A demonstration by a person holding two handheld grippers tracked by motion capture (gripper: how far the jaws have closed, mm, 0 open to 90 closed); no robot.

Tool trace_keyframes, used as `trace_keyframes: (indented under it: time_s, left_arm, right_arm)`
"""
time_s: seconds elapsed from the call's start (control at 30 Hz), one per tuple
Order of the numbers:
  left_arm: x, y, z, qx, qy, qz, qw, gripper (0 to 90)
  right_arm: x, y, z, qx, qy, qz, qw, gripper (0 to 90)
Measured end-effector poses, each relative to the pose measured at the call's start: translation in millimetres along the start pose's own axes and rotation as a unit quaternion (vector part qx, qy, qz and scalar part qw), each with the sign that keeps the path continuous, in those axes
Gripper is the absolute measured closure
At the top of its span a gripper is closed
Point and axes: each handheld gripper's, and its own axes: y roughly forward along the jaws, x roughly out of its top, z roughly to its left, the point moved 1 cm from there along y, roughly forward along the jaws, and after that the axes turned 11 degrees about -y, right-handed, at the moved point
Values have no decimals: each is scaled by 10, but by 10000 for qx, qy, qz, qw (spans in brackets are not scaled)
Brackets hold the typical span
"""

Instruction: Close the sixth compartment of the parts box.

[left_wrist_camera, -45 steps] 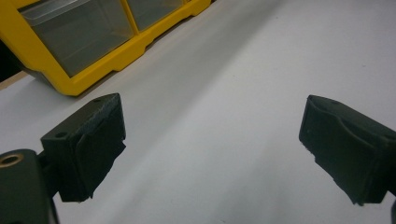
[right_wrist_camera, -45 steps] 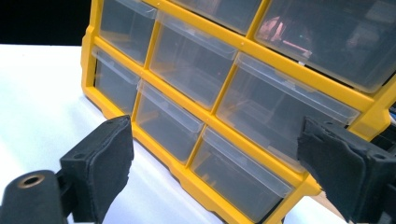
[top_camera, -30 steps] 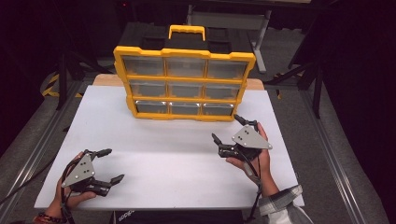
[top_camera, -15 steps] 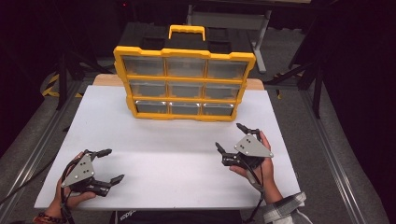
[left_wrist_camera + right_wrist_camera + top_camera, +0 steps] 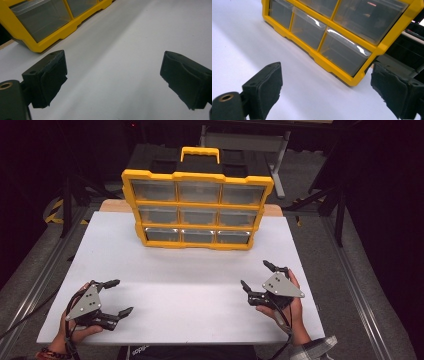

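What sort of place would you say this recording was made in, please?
Probably a lab or workshop bench set up for recording. A plain white table stands among dark metal stands, carrying a yellow drawer organizer, and a person holds the left gripper and the right gripper over it.

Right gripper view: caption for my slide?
Open right gripper over the white table, facing the yellow drawer organizer.
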Motion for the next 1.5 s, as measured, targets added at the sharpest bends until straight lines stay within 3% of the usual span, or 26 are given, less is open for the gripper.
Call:
trace_keyframes:
  time_s: [0.37, 0.63, 0.8, 1.03, 1.5]
  left_arm:
    - [10, 17, 24, -17, 2, -2, 10000, 80]
    - [42, 60, 42, -87, 14, -3, 10000, 78]
    - [47, 90, 54, -129, -13, -13, 9999, 74]
    - [59, 120, 9, -150, 70, 49, 9999, 56]
    - [44, 71, 15, -103, 33, -60, 9999, 35]
  right_arm:
    - [-233, -88, 30, -19, -7, 157, 9999, 113]
    - [-441, -158, 95, -32, 160, 250, 9996, 115]
    - [-532, -180, 146, -15, -18, 387, 9992, 116]
    - [-504, -139, 207, 67, -65, 344, 9994, 116]
    - [-414, -86, 293, 228, -59, 314, 9992, 93]
